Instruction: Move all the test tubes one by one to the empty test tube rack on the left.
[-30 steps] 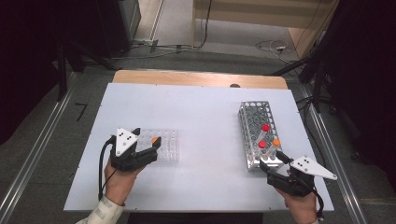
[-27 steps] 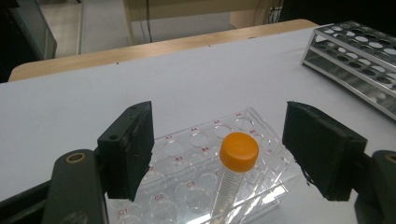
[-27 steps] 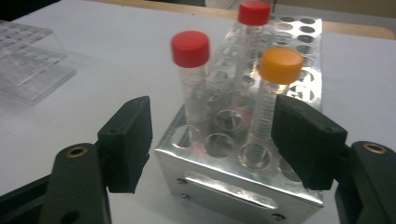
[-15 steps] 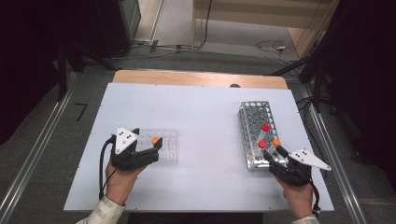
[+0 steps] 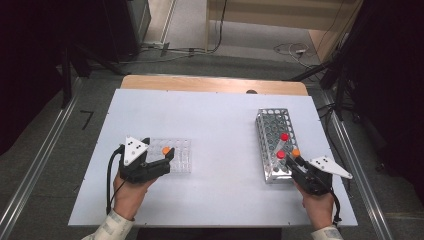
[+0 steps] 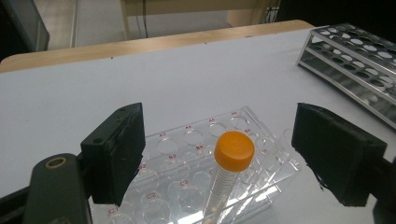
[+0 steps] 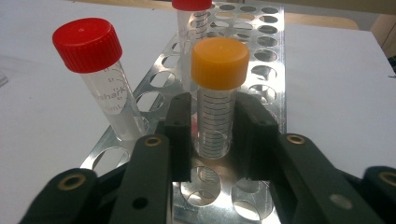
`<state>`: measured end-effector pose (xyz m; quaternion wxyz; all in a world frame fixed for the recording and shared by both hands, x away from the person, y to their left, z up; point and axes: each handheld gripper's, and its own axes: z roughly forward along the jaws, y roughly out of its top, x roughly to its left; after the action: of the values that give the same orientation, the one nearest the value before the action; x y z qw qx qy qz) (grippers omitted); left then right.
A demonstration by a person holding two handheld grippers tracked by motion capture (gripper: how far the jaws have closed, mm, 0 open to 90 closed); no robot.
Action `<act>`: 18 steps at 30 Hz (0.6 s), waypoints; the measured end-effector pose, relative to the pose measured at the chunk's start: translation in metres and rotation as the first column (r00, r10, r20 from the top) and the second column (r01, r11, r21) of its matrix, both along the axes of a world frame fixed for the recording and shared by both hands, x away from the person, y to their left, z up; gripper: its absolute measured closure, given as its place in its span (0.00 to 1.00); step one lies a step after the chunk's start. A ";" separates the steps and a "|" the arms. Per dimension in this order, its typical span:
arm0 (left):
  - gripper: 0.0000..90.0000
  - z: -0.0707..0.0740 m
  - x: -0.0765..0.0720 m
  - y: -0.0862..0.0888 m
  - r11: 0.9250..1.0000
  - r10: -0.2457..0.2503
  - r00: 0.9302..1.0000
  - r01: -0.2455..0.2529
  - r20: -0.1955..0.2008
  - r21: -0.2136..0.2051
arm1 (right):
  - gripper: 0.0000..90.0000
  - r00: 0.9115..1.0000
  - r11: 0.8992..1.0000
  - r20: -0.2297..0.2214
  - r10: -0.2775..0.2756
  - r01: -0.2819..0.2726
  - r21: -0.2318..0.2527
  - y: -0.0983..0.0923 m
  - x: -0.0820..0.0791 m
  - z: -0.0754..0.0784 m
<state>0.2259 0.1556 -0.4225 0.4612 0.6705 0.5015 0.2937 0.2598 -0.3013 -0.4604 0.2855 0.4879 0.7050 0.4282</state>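
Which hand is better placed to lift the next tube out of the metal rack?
Right. Its tongs have just been closing around the orange-capped tube standing in the metal rack. The left tongs are open at the clear rack across the table, far from the metal one.

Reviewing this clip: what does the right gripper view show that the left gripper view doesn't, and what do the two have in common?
Right gripper view alone: the right claw, whose jaws have just been closing, pressed on an orange-capped tube standing in the metal rack, with two red-capped tubes beside and behind it.

Left gripper view alone: the left claw, jaws wide apart, on either side of another orange-capped tube standing in a clear plastic rack, touching neither.

Both: the metal rack and the white table.
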 end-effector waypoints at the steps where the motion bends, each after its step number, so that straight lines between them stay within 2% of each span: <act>1: 0.20 0.000 0.000 0.000 1.000 0.000 1.000 0.000 0.000 0.000 | 0.79 1.000 1.000 0.001 -0.002 0.002 0.000 0.000 0.000 0.000; 7: 0.20 0.000 0.000 0.000 1.000 -0.003 1.000 0.003 0.001 -0.004 | 0.79 0.999 1.000 0.032 -0.005 0.005 0.009 -0.002 -0.003 0.008; 12: 0.20 0.000 0.000 0.000 1.000 -0.003 1.000 0.003 0.000 -0.006 | 0.79 0.996 0.999 0.091 -0.006 0.003 0.036 -0.004 -0.012 0.027; 18: 0.20 0.000 0.000 -0.001 1.000 -0.001 1.000 0.001 0.000 -0.005 | 0.79 0.991 0.997 0.136 0.002 -0.011 0.070 -0.009 -0.024 0.048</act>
<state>0.2263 0.1544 -0.4227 0.4630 0.6695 0.5021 0.2921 0.2355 -0.3104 -0.4127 0.3140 0.4651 0.6699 0.4861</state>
